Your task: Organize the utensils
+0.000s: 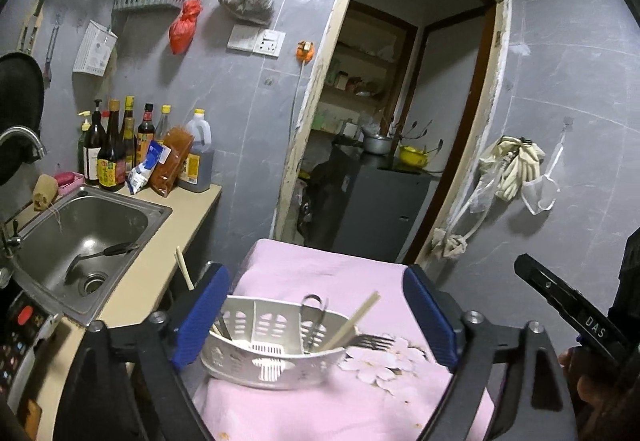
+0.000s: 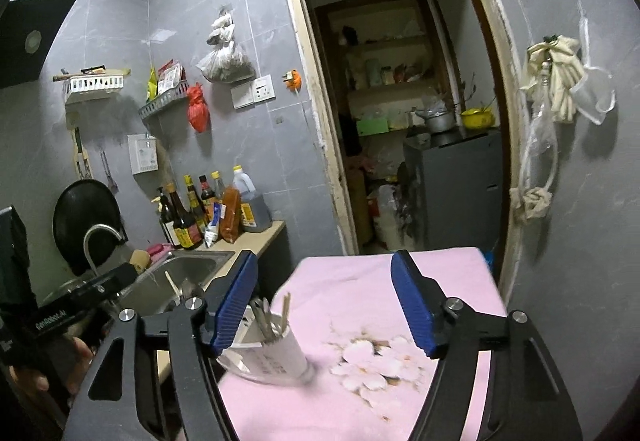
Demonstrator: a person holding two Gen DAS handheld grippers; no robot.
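Over on the far left, spotted a spatula (image 1: 106, 253) lying down in the sink (image 1: 120, 213) and one stray chopstick (image 1: 185, 268) on the sink-side surface (image 1: 160, 273), long axis running away from the camera, far tip leaning a touch left. Figured it hadn't been sorted yet.

Moving right, found the left tool (image 1: 316, 317) spread wide with nothing between its pads, framing the white basket (image 1: 276, 357) without touching it. Saw that basket sitting on the pink-clothed surface (image 1: 320, 273), toward the near left part. Guessed the dividers were there to keep each kind apart. Noticed metal tongs (image 1: 314, 315) standing nearly upright in the middle, loop end up, and a second chopstick (image 1: 354, 319) propped on the rim, slanting up and to the right. Caught fork tines (image 1: 378, 341) pointing level to the right at the rim; couldn't tell whether inside or just behind.

Further right, found the right tool (image 2: 326, 307) open too, empty, hanging over the cloth with the basket partly behind its left pad.
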